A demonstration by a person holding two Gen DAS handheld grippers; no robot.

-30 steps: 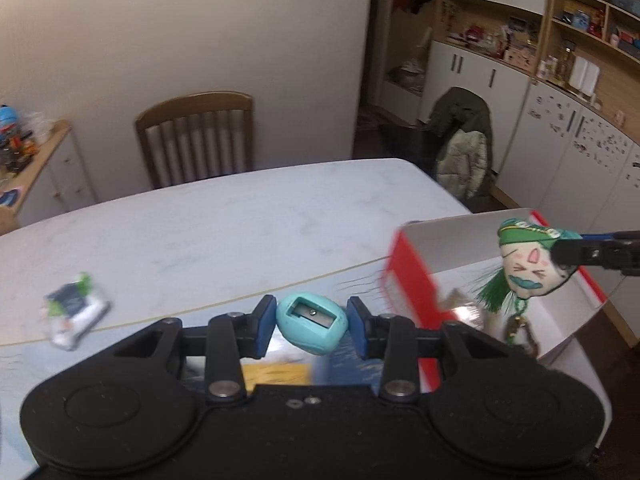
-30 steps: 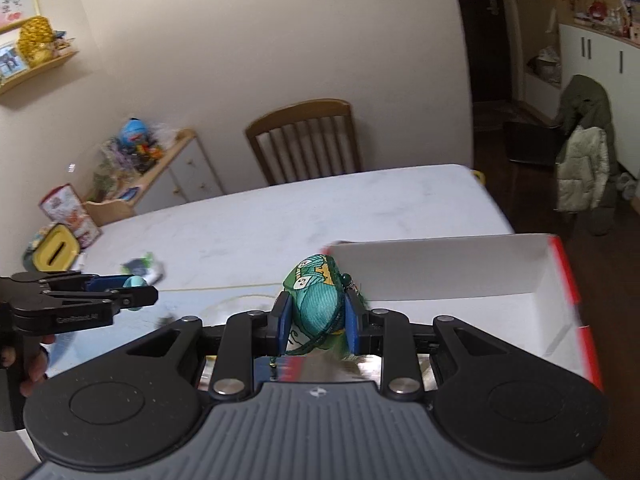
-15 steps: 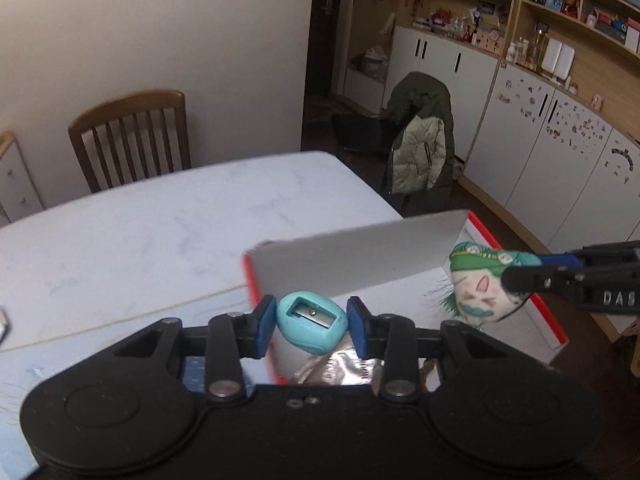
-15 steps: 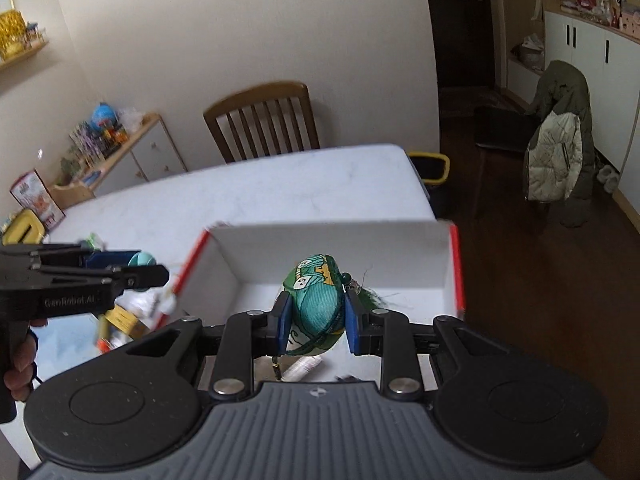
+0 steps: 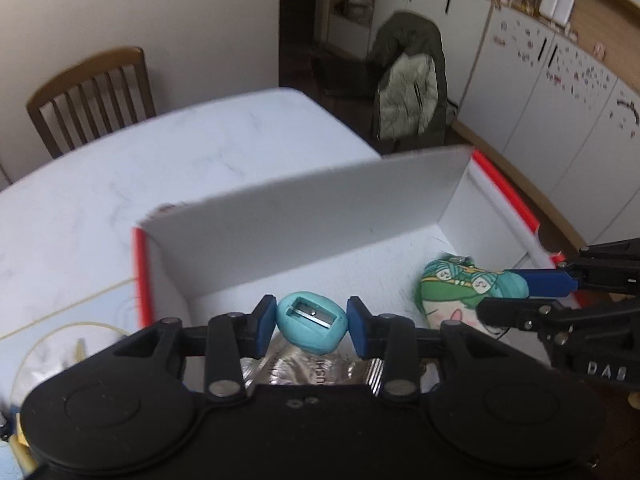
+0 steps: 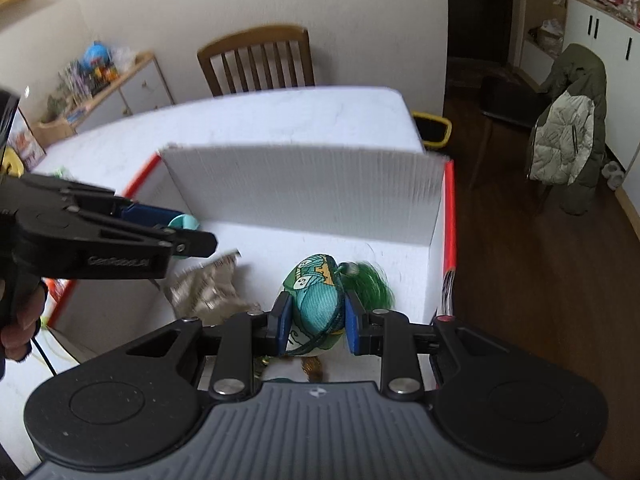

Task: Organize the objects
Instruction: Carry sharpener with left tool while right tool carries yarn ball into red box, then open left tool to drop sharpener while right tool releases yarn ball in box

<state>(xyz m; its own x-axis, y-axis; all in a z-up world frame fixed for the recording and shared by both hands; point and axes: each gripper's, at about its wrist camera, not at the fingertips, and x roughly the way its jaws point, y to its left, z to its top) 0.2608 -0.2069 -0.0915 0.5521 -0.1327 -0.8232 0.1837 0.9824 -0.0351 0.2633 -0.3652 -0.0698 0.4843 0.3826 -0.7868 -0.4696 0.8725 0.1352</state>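
Pencil sharpener (image 5: 311,322): teal and egg-shaped, blade slot facing up, pinched between the blue pads of my left claw (image 5: 311,325); it hangs over the inside of the box, near the box's left wall.
Left claw: clamped on the pencil sharpener from both sides; in the right wrist view it reaches in from the left, with the sharpener's teal edge (image 6: 183,222) just showing past its tip.
Doll head (image 6: 316,298): a stuffed fabric head with a teal knitted-look cap and green hair; my right claw (image 6: 316,322) grips it across the cap. In the left wrist view its painted face (image 5: 460,300) shows, low in the right part of the box.
Right claw: clamped on the doll head, with a dark green cord running down across the cap between the pads.
Box (image 5: 304,232): white corrugated walls with red edges, open at the top, standing on the white marbled tabletop (image 5: 160,160) by its right end.
Foil wrapper (image 5: 320,368): silvery and crumpled, lying on the box floor right below my left claw; from the right wrist view it looks tan (image 6: 208,288).
Chair (image 6: 256,60): wooden with a slatted back, standing at the far side of the tabletop.
Jacket (image 6: 568,136): olive with a pale lining, draped over a chair on the dark wooden floor off to the right.
My hand (image 6: 20,320): fingers wrapped round the left claw's handle at the left edge.
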